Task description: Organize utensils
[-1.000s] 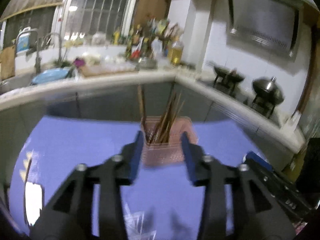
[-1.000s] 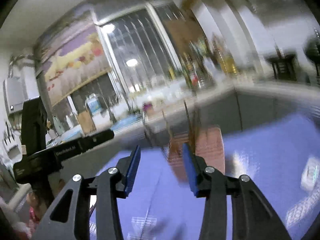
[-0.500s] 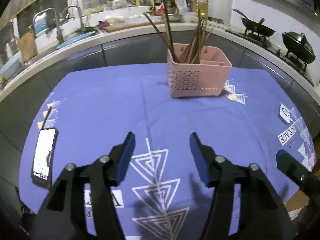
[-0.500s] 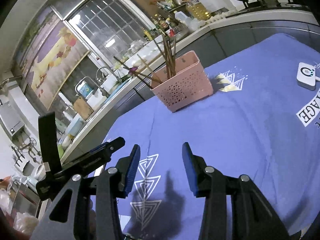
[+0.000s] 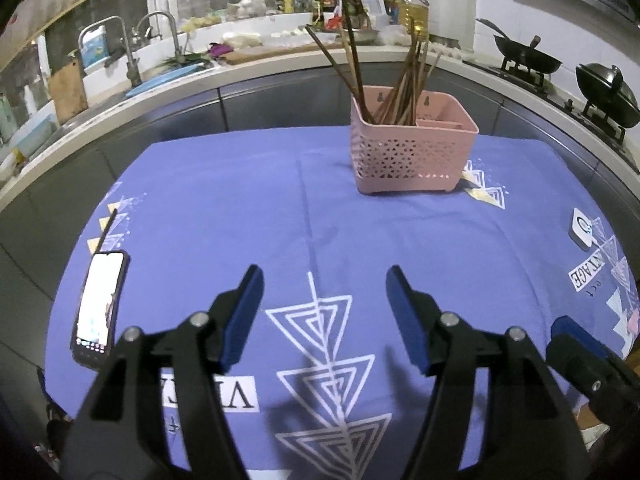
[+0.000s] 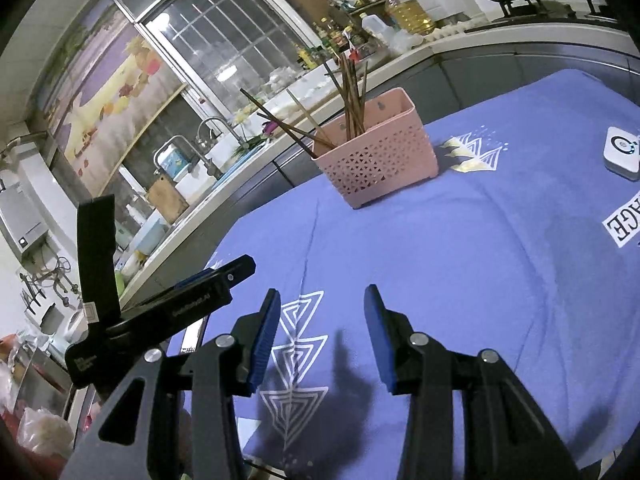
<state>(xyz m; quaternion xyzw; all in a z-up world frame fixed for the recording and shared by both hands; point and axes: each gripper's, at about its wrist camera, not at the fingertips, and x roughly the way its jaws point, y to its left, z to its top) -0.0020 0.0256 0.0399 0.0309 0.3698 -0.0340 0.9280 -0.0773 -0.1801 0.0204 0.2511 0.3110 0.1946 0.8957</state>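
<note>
- Standing in the pink basket at the far side of the purple tablecloth, the chopsticks are leaning every which way.
- Hanging wide apart and holding nothing, the left gripper and the right gripper are both waiting well back from the basket.
- Looking thin, stiff and light, the sticks are probably smooth and slippery.
- Pinching one near its top, above the basket rim, seems best.

My left gripper: jaws spread wide, nothing between, pointing to 12 o'clock | my right gripper: jaws spread wide, nothing held, aimed at 12 o'clock | left gripper at right's 9 o'clock
</note>
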